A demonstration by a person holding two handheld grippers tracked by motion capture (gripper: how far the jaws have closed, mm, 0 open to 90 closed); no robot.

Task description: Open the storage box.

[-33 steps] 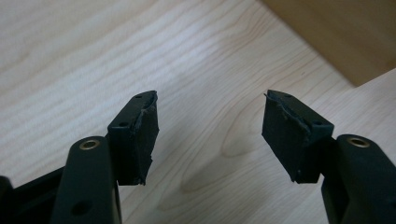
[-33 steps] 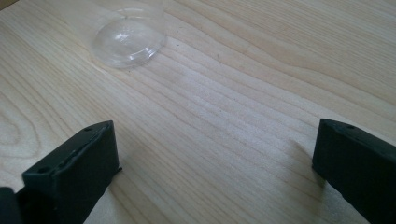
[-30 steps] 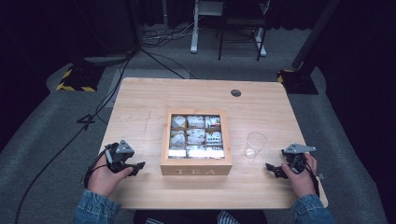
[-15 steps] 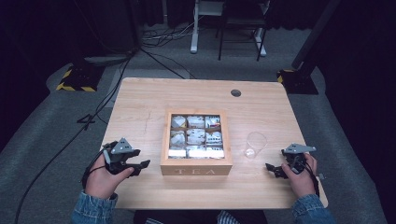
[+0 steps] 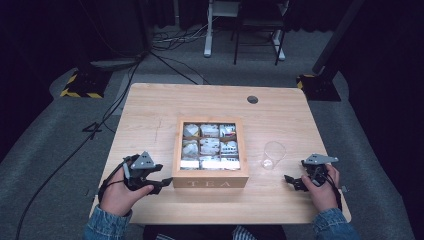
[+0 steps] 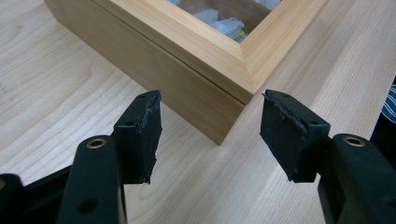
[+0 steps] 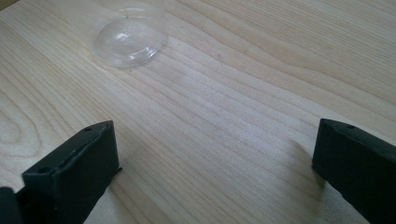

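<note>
High view: wooden table (image 5: 150,107) is the biggest thing, w/ the tea box (image 5: 210,184) sitting near its middle, a bit toward the person's edge; everything below is placed relative to that box. Box is light wood, "TEA" on its front wall, lid w/ a window showing a grid of compartments w/ pale tea bags (image 5: 209,146) inside; lid looks down, flush on the box. Clear plastic cup (image 5: 273,154) stands just right of the box, apart from it, upright. Small dark round hole (image 5: 252,99) in the tabletop lies beyond the box's far right corner. Left gripper (image 5: 162,176) is at the box's front left corner, tips just beside the wood; in the left gripper view that corner (image 6: 224,126) sits ahead of and between the two pads, not touching them. Its jaws have just been opening a little, stand partly spread, nothing pinched. Right gripper (image 5: 291,181) is well right of the box, nearer the person than the cup, low over the table; jaws spread wide in the right gripper view, bare wood between them, cup (image 7: 128,39) ahead to the upper left.
</note>
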